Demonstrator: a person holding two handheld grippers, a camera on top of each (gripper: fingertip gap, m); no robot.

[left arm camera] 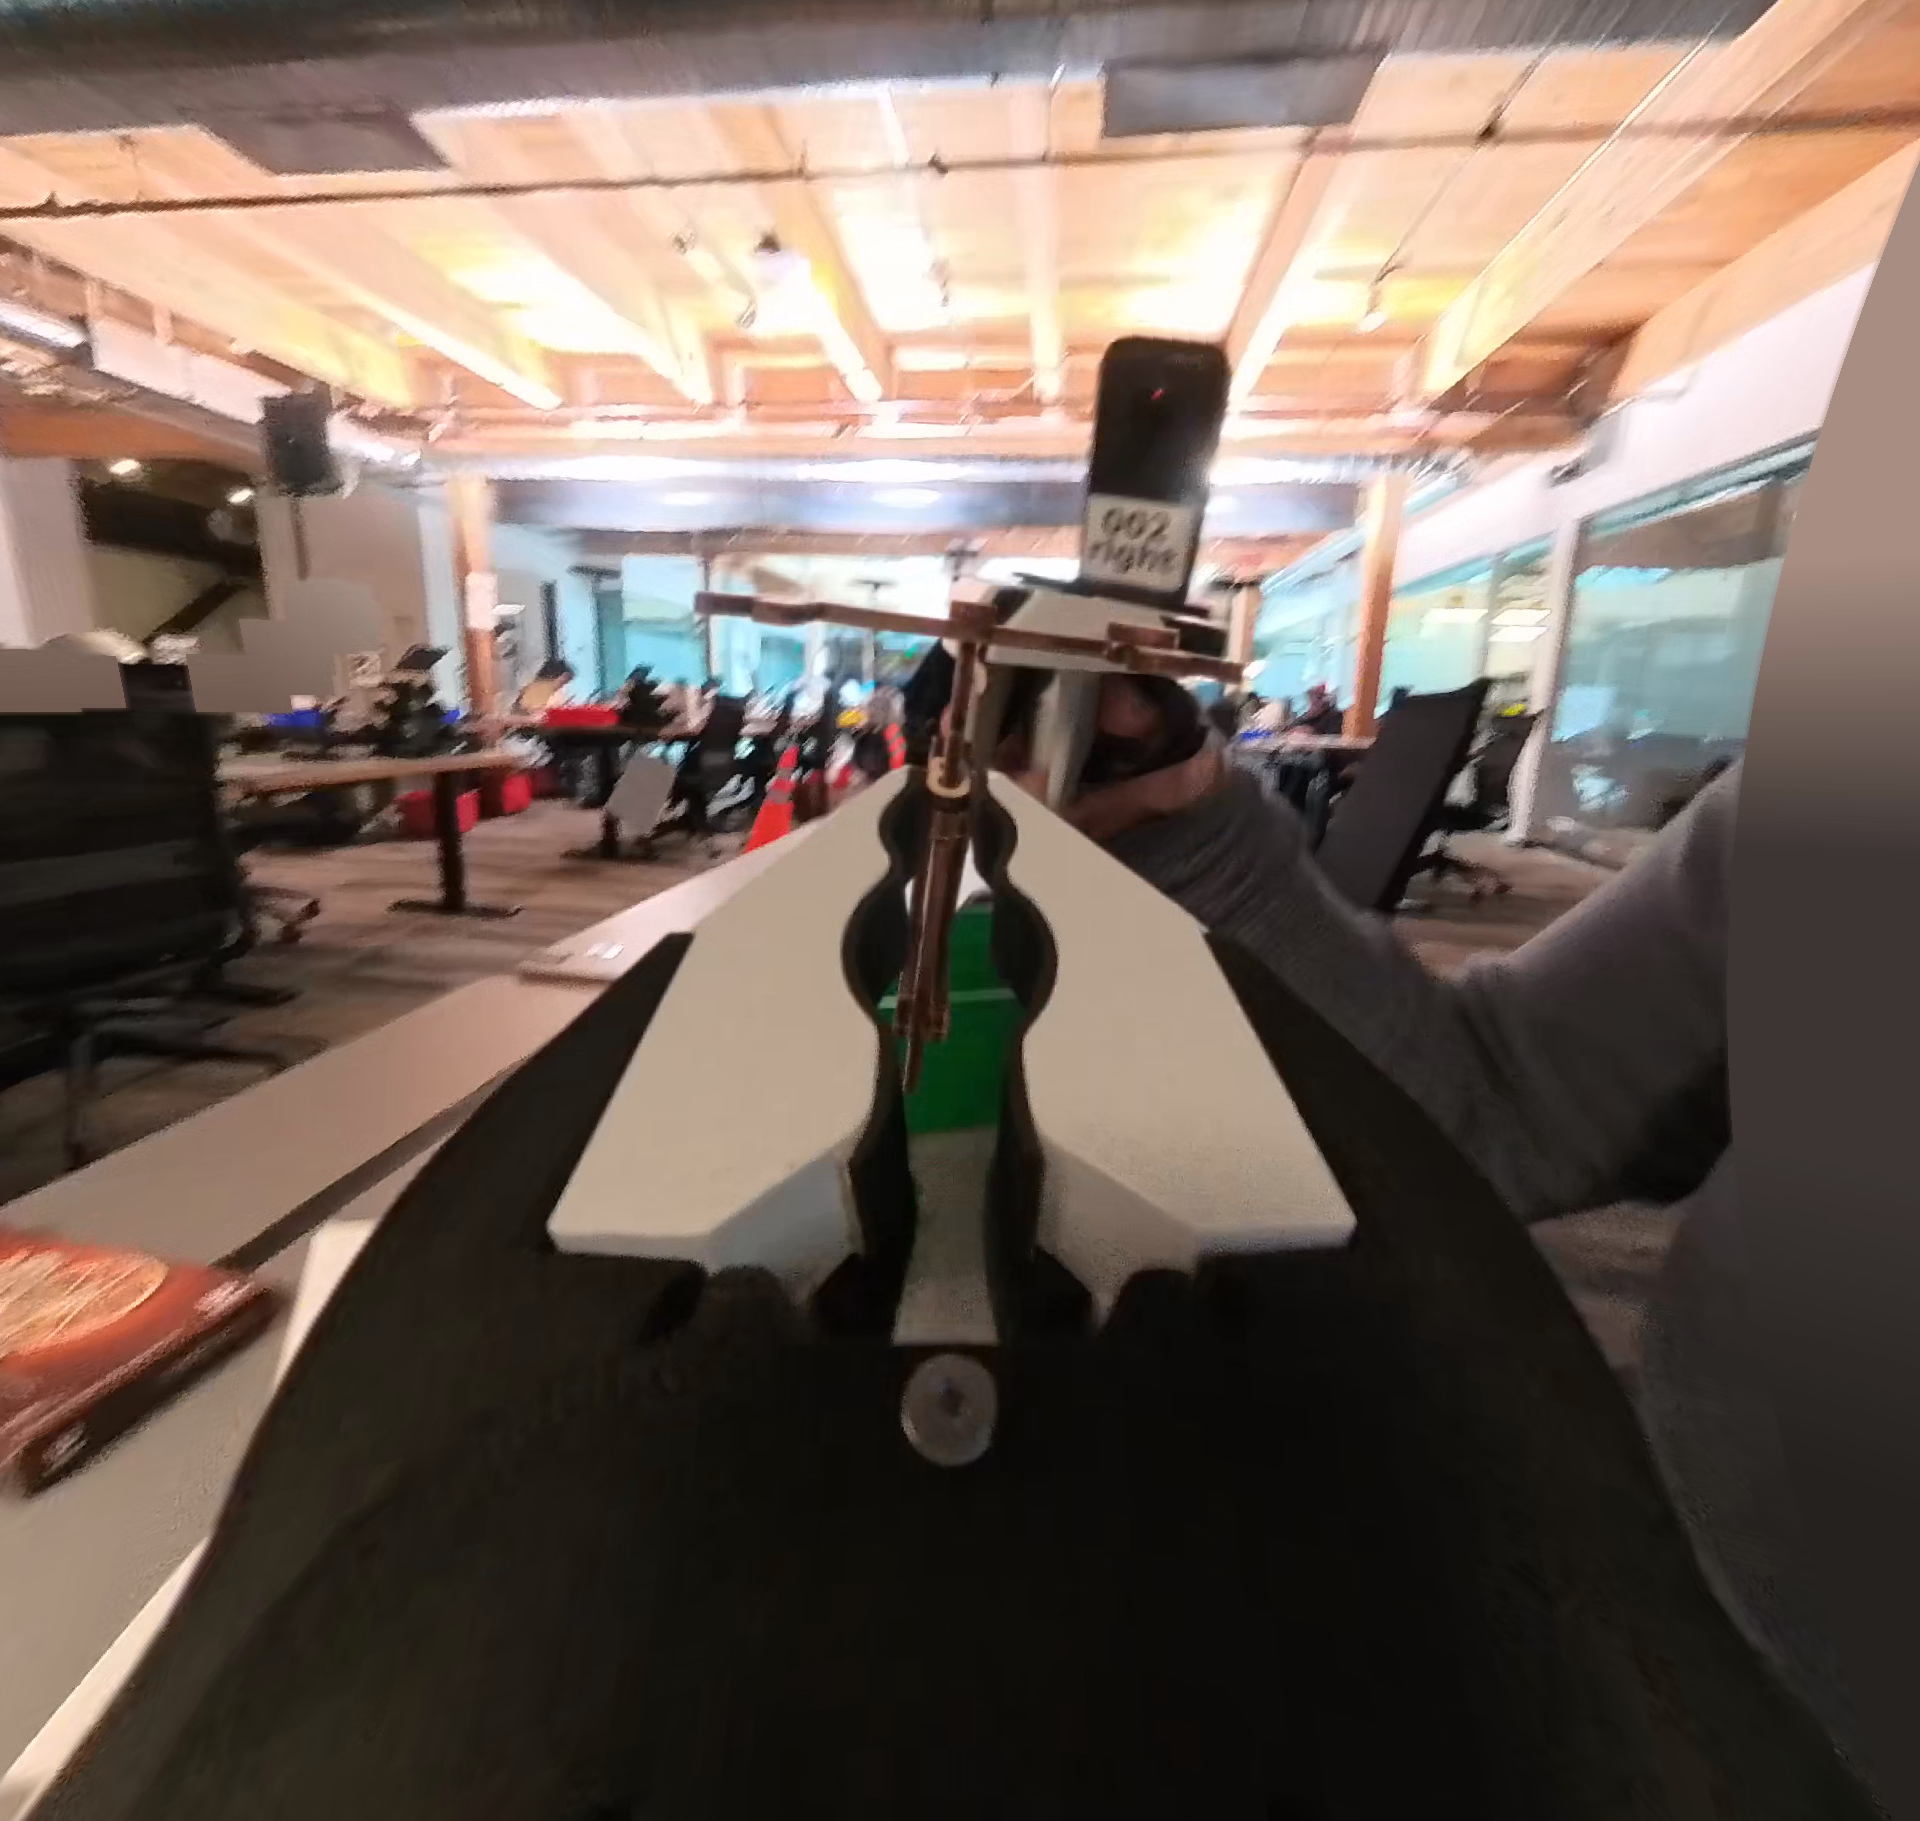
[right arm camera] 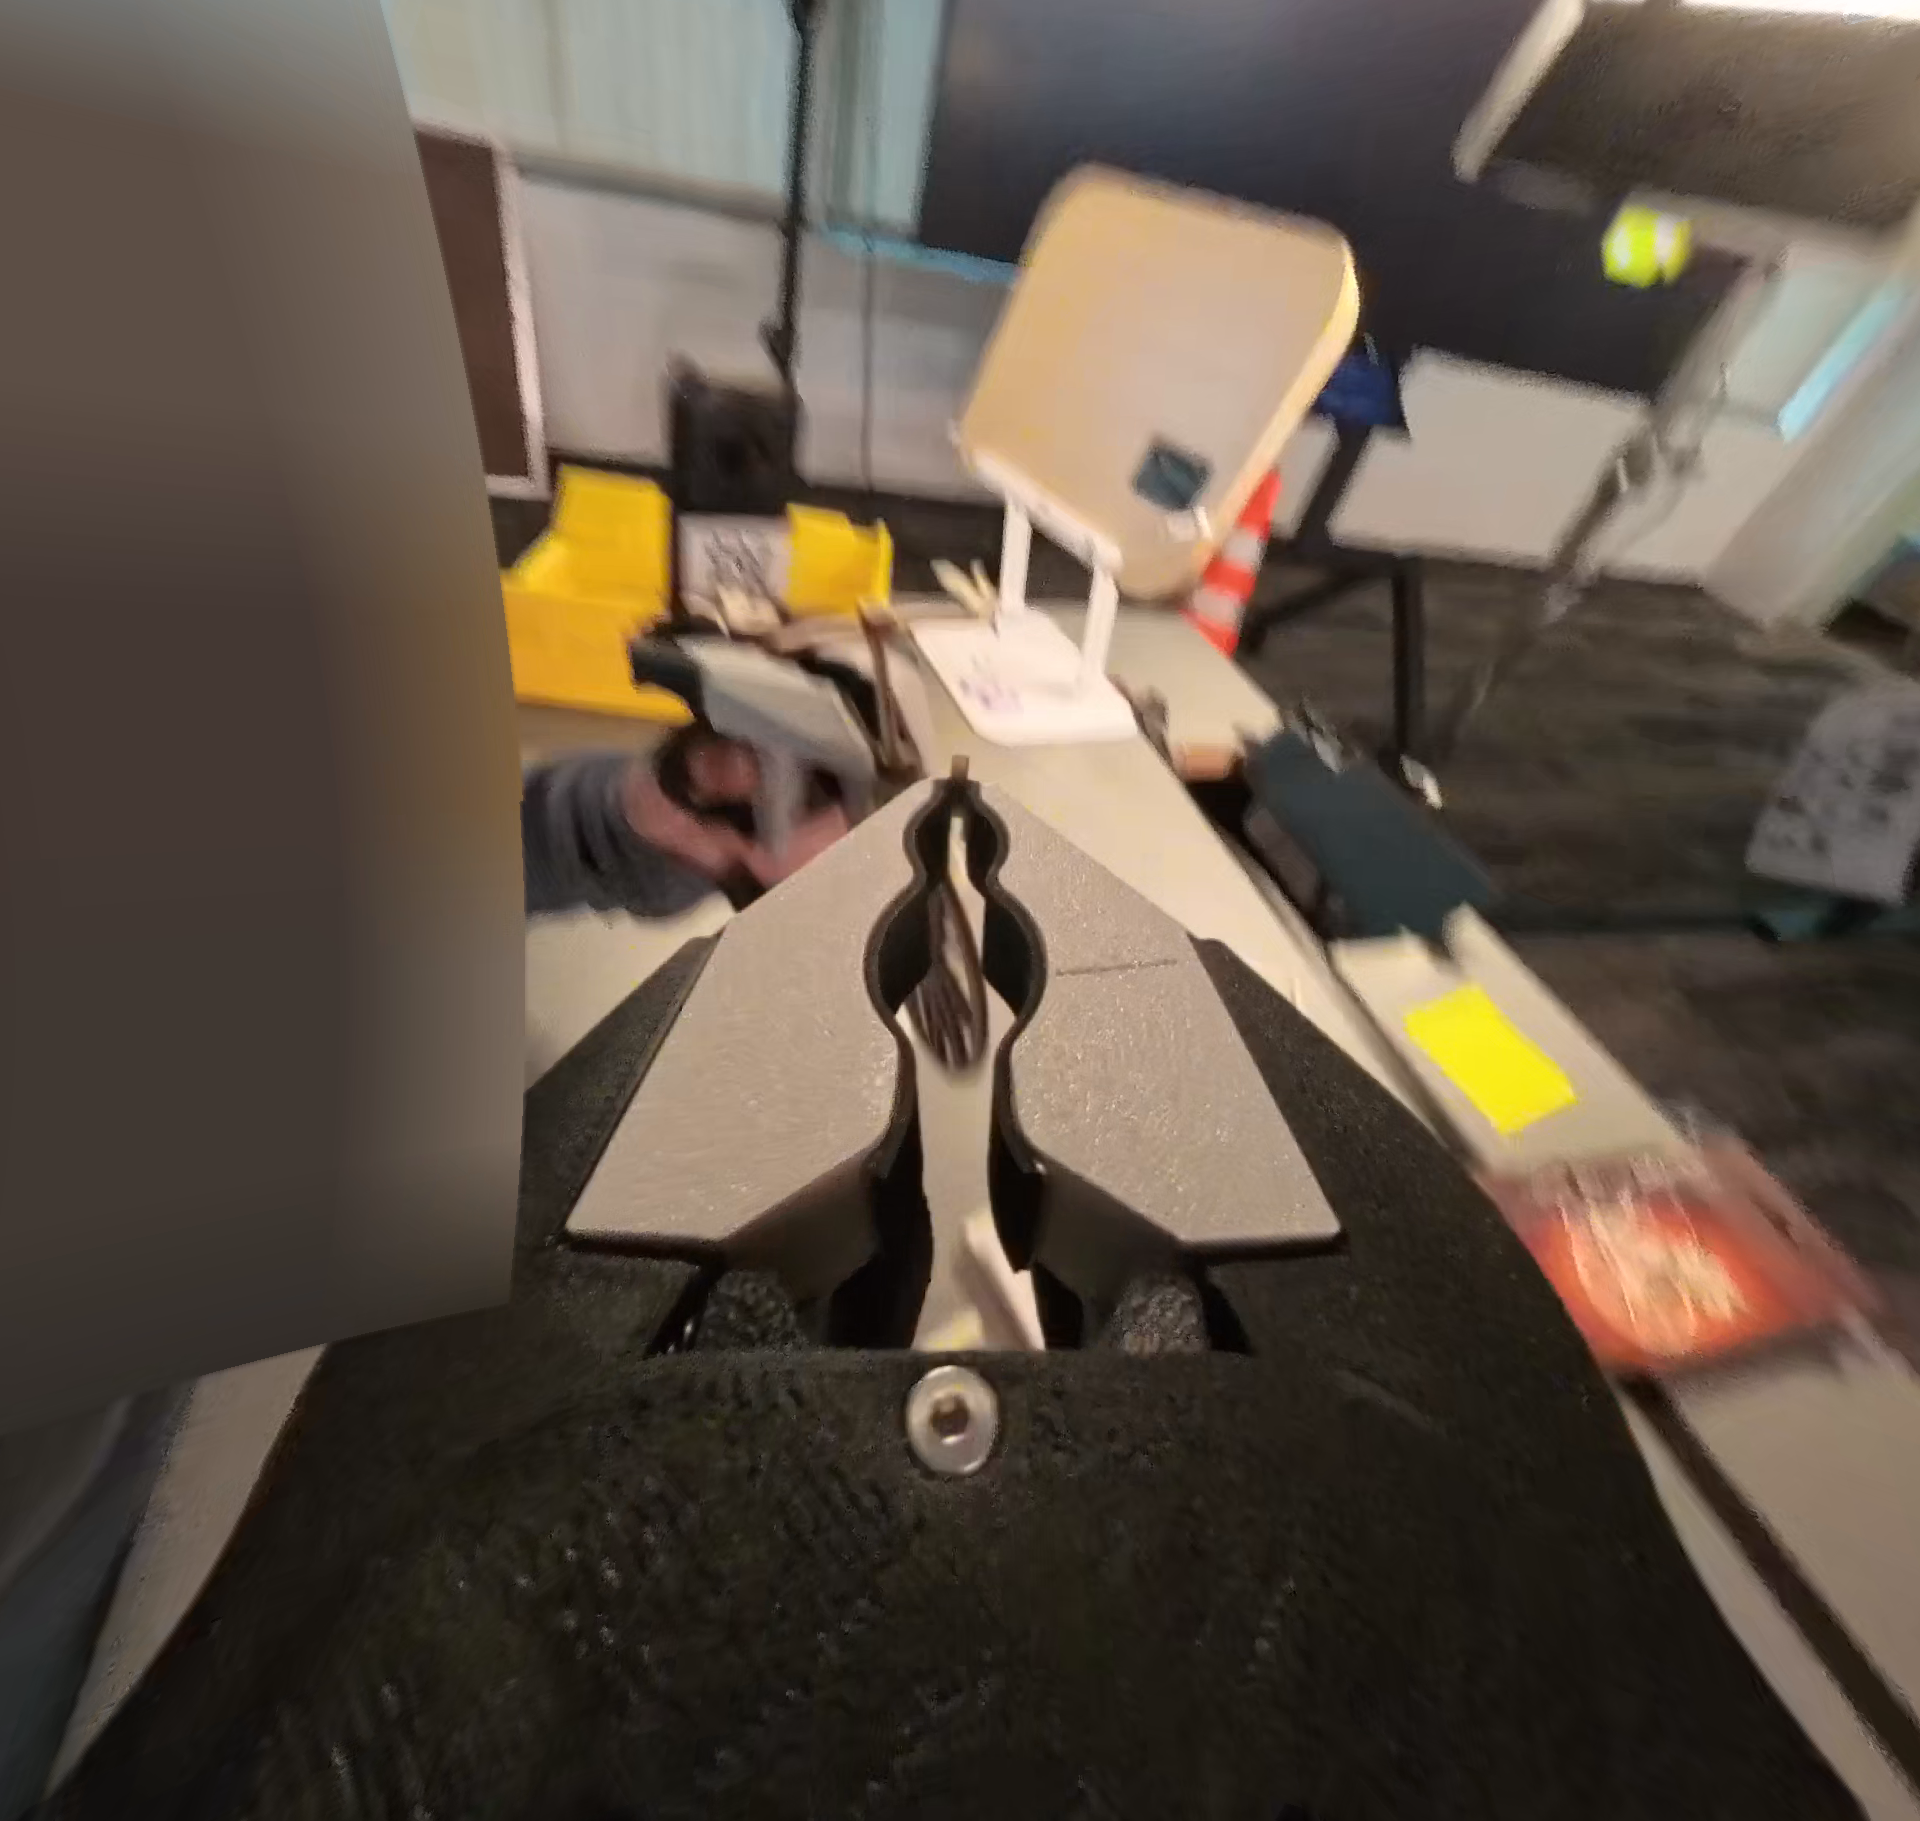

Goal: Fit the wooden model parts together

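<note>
Clamped between the closed jaws of the left gripper (left arm camera: pixel 951 784): a thin upright wooden strut (left arm camera: pixel 935 898), pinched near the fingertips, with its lower end hanging free in the gap between the fingers. Meets at its top a slim wooden crossbar (left arm camera: pixel 831 613), joined to it or at least touching, though blur hides how far home. Held aloft in front of the person, well above the grey table (left arm camera: pixel 312 1127), with a green block (left arm camera: pixel 956 1044) behind and a reddish-brown box (left arm camera: pixel 94 1324) lying off to the left. Shut likewise on wood, the right gripper (right arm camera: pixel 958 795): a dark slatted piece (right arm camera: pixel 951 992) pressed between its pads, one small tip poking out past the fingertips; probably the crossbar's own end, but too smeared to say. Looks very light, stiff and brittle, like laser-cut sheet: likely to snap across the thin section rather than bend, and apt to twist in the pads if squeezed off-centre. Best taken on the flat faces, close to the joint, never by the slender free ends, and pushed straight along the slot without levering. Long axis of the strut near vertical, leaning slightly right toward the top. Long axis of the crossbar near level across the left wrist view, dipping a little to the right, free end pointing left.
</note>
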